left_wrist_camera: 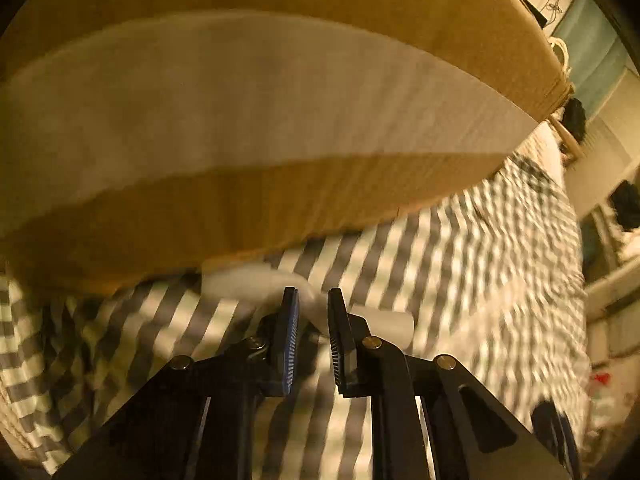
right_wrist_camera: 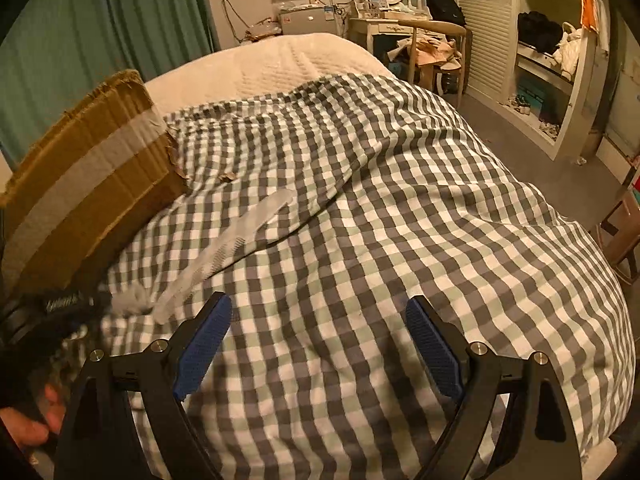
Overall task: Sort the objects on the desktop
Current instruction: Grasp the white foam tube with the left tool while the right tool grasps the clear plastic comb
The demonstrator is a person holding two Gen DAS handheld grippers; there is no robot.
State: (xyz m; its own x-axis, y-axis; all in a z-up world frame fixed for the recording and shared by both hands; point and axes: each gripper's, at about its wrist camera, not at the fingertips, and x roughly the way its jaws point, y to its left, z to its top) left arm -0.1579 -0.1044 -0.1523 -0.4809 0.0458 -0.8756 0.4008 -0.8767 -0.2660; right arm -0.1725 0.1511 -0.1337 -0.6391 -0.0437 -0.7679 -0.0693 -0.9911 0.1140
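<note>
One view only: comb's (right_wrist_camera: 236,236) length.

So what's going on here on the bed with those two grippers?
A person is sorting things on a checked bedspread. The left gripper is clamped on a white comb, right beside a cardboard box with a pale tape band. The comb looks blurred, as if moving. The right gripper hangs open over the cover, holding nothing.
</note>
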